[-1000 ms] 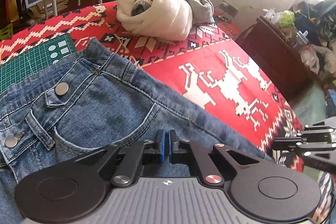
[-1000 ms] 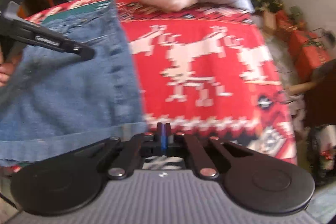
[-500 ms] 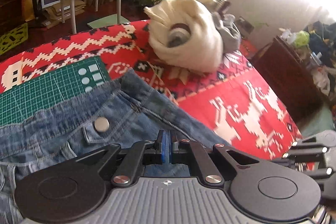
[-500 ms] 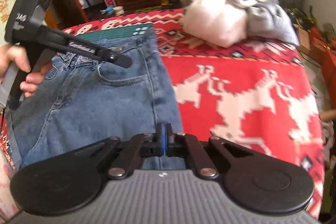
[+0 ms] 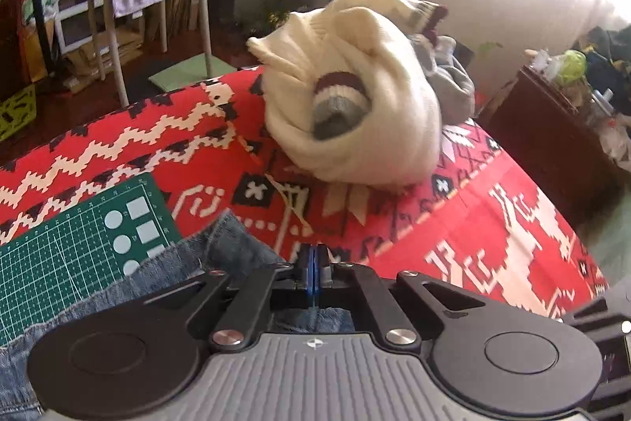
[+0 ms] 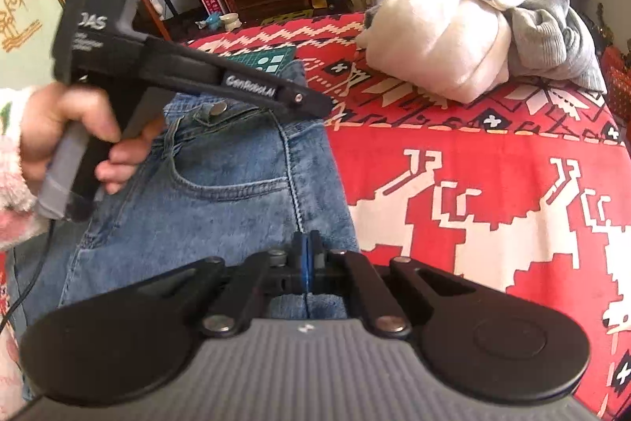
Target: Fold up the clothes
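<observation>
Jeans: blue denim jeans [image 6: 221, 184] lie spread on the red patterned cloth [image 6: 493, 152], waistband toward the far end, pocket and button facing up; one upper corner overlaps the green cutting mat [image 5: 67, 255].
Left gripper: the left gripper [image 5: 313, 273] has its blue pads pressed together over the jeans' waistband edge; whether denim is pinched between them I cannot tell. In the right wrist view it is held by a hand [image 6: 75, 141] above the waistband.
Right gripper: the right gripper [image 6: 305, 265] is closed too, sitting over the side seam further down the jeans; a grip on cloth is not visible.
Step in hand: judging by how things lie, the jeans are flat and unfolded, which fits either laying them out or being about to fold them.
Next move: any fold calls for a firm hold at waistband and seam, keeping the layers even.
Around the jeans: a cream sweater bundle [image 5: 355, 113] and a grey garment [image 6: 552, 38] sit beyond the waistband.
In the way: little; the bundle stays apart from the jeans.
</observation>
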The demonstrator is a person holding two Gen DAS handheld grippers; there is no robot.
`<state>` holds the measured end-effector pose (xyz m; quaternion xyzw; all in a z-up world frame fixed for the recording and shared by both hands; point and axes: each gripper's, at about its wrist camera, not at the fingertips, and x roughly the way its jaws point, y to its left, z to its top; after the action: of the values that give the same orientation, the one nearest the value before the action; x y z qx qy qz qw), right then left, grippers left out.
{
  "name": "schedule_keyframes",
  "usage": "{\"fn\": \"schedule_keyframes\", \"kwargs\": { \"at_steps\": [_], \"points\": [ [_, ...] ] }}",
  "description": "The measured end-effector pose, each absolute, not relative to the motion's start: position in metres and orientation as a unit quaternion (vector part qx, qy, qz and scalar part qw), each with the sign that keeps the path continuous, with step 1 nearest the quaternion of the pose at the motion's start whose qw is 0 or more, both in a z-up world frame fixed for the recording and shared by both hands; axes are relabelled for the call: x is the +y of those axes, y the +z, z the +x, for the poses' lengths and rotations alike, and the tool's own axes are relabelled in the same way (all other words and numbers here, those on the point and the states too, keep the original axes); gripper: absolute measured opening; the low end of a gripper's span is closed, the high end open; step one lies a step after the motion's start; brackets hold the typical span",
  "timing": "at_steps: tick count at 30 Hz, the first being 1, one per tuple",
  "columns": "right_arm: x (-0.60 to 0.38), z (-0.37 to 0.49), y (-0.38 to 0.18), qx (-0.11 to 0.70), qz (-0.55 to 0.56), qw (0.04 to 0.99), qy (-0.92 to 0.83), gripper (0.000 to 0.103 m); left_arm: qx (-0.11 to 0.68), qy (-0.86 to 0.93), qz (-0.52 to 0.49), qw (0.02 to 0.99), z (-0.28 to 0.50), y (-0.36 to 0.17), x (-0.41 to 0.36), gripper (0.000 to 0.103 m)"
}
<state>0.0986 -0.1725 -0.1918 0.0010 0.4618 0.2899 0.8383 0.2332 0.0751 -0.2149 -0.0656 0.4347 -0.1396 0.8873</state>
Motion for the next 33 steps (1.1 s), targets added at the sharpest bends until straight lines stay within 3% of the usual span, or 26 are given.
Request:
{"fn": "schedule_keyframes", "kwargs": {
  "at_steps": [6,17,25,33],
  "points": [
    [-0.173,0.103,-0.180,0.446,0.005,0.849,0.284,0.002,0.434,-0.160,-0.046,0.886,0.219,-0.193,0.087,0.001],
    [-0.135,0.139,-0.190,0.440,-0.023,0.850,0.287,0.002,0.448,-0.166,0.000,0.879,0.226,-0.218,0.082,0.003],
    [-0.148,0.171,-0.202,0.444,0.055,0.855,0.264,0.000,0.439,-0.157,-0.042,0.884,0.251,-0.208,0.092,0.002],
    [-0.135,0.180,-0.183,0.415,0.039,0.862,0.288,0.002,0.447,-0.154,-0.056,0.879,0.246,-0.194,0.122,0.002]
  ]
}}
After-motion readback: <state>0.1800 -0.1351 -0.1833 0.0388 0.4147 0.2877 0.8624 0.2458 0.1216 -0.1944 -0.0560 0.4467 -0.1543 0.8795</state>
